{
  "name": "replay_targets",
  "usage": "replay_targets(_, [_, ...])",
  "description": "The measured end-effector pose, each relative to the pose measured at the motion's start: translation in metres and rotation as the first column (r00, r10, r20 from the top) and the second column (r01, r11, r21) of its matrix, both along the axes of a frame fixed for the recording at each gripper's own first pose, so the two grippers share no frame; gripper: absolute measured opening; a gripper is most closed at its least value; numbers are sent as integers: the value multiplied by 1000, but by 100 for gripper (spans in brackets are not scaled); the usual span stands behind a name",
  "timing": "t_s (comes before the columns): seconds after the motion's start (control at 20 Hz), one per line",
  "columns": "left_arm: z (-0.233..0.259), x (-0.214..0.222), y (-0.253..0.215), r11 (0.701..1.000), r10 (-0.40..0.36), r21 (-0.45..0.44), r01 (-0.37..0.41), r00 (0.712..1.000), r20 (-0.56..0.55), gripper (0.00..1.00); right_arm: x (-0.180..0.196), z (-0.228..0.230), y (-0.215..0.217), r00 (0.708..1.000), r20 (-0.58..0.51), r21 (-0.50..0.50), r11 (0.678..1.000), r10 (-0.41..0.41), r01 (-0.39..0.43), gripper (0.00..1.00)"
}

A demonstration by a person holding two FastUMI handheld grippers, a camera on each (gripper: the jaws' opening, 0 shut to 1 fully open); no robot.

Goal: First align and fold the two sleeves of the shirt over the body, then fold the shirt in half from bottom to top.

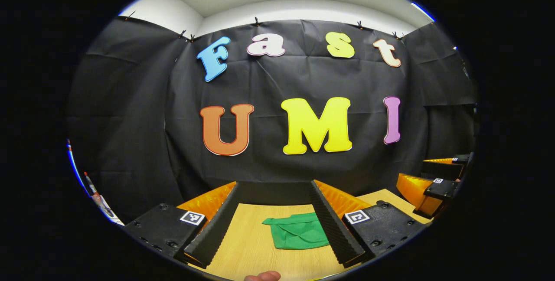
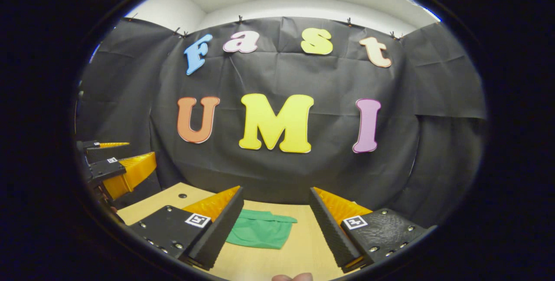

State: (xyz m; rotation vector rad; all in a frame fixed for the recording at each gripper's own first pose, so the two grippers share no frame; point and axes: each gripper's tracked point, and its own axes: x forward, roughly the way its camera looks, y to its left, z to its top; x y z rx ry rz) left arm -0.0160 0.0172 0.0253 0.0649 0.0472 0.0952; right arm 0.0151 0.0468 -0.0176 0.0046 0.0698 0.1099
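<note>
A green shirt (image 1: 297, 231) lies folded into a small flat bundle on the wooden table (image 1: 247, 237). In the left gripper view it sits between the fingers of my left gripper (image 1: 275, 194), closer to the right finger, and well below them. My left gripper is open and holds nothing. In the right gripper view the green shirt (image 2: 260, 229) lies beside the left finger of my right gripper (image 2: 276, 198), partly hidden behind it. My right gripper is open and empty too. Both grippers hover above the table, side by side.
The right gripper (image 1: 438, 185) appears at the right edge of the left gripper view. The left gripper (image 2: 115, 168) appears at the left edge of the right gripper view. A fingertip (image 1: 262, 276) shows at the bottom. The black cloth wall (image 1: 303, 81) stands just behind the table.
</note>
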Motion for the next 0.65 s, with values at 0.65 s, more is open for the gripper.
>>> replay_targets(0.65, [-4,7,7,1000,10,-6,-10,1000,-7,96,9,-5,8,1000,-9,0,1000,18,-18,95])
